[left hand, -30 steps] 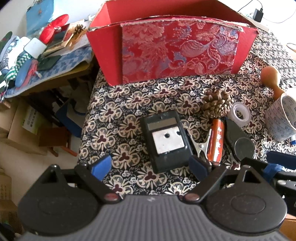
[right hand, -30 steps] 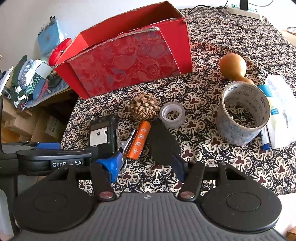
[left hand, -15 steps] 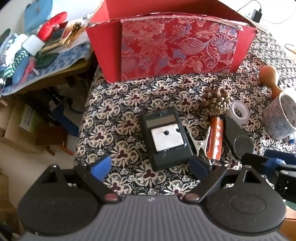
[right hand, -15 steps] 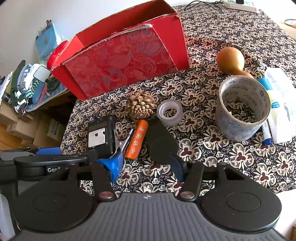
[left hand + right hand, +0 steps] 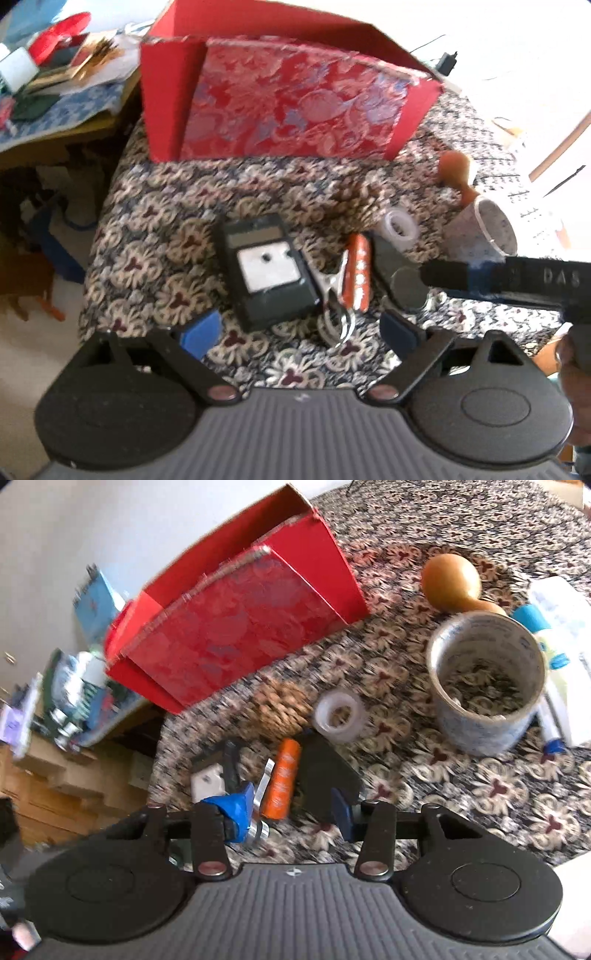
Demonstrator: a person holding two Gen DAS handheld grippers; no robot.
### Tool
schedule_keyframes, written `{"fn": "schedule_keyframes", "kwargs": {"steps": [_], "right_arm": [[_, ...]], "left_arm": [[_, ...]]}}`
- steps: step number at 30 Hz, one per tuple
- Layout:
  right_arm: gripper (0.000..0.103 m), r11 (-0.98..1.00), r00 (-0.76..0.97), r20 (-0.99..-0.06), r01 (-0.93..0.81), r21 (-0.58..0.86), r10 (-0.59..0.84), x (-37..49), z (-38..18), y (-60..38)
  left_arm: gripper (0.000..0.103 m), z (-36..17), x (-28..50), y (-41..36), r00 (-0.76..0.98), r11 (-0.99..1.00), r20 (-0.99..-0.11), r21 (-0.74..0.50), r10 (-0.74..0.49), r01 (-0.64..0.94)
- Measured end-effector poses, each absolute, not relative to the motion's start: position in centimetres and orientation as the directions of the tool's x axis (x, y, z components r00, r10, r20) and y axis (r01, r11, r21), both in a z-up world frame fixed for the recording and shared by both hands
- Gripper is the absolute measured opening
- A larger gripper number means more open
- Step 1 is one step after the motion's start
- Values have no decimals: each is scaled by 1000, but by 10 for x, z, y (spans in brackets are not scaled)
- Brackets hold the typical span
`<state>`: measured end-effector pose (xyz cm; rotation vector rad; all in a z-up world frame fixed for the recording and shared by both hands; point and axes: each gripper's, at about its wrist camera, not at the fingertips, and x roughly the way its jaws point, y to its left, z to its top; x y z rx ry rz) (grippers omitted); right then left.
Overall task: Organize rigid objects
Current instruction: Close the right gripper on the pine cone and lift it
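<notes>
- The right gripper (image 5: 290,812) has just been closing, its fingers (image 5: 236,806) open around the orange tube (image 5: 282,777) on the table (image 5: 461,775) — keep it centred and squeeze across its width.
- The left gripper (image 5: 299,332) hovers open and empty over the black box (image 5: 267,271).
- The tube's long axis points toward the red box (image 5: 236,627).

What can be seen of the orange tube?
The orange tube is a small cylinder with pale lettering along its side, lying flat on the patterned cloth. A metal clip lies against one side and a black case close on the other. It sits between the right gripper's open jaws, which have just been closing; no contact shows.
</notes>
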<state>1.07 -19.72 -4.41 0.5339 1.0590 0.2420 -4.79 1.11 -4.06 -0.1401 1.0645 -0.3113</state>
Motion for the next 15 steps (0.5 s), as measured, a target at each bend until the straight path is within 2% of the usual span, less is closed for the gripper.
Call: {"fn": "schedule_keyframes", "kwargs": {"steps": [8, 15], "right_arm": [[29, 808, 541, -690, 34, 588, 480, 50, -32, -194], [29, 825, 527, -705, 16, 566, 474, 75, -39, -185]], "left_arm": [[92, -15, -19, -15, 565, 932, -746, -221, -352, 288], [91, -35, 8, -33, 533, 925, -766, -221, -360, 308]]}}
